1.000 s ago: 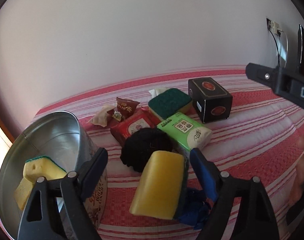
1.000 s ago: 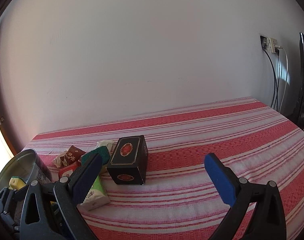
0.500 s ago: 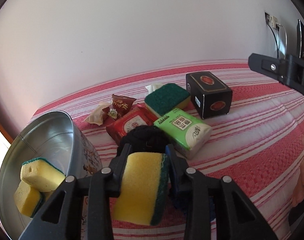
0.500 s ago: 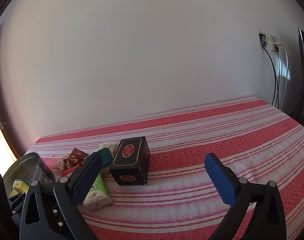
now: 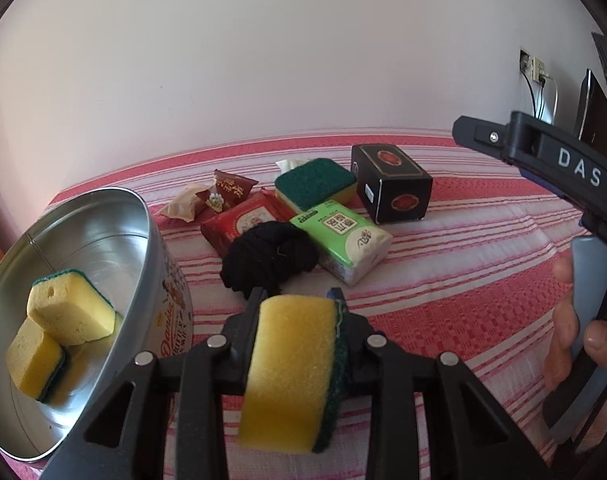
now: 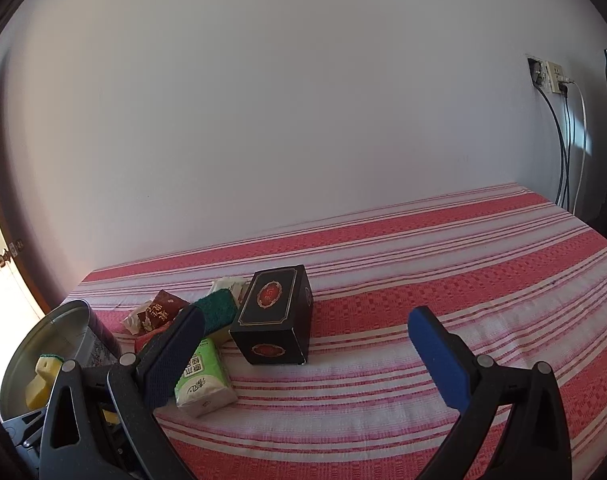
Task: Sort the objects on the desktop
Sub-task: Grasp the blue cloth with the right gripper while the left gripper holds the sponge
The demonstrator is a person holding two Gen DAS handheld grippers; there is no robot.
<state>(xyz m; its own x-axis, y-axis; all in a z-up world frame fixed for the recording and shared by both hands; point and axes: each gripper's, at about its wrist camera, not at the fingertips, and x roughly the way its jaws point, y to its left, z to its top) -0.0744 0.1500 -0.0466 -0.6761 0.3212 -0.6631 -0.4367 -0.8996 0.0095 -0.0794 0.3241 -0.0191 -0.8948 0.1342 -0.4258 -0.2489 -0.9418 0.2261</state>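
My left gripper (image 5: pixel 297 304) is shut on a yellow sponge with a green scouring side (image 5: pixel 291 372) and holds it above the striped cloth, just right of the round metal tin (image 5: pixel 103 216). Two more yellow sponges (image 5: pixel 69 312) lie inside the tin. My right gripper (image 6: pixel 303 356) is open and empty, low over the cloth, with the black box (image 6: pixel 273 314) and the green tissue pack (image 6: pixel 201 380) ahead on its left.
Behind the held sponge lie a black yarn ball (image 5: pixel 269 256), a green tissue pack (image 5: pixel 343 242), a red packet (image 5: pixel 243 224), a green-topped sponge (image 5: pixel 315 184), snack wrappers (image 5: pixel 215 198) and a black box (image 5: pixel 391 182). The red striped cloth (image 6: pixel 463 280) stretches right toward wall cables (image 6: pixel 563 152).
My left gripper closed on the yellow sponge and lifted it off the cloth. The right gripper stayed open and shifted slightly.
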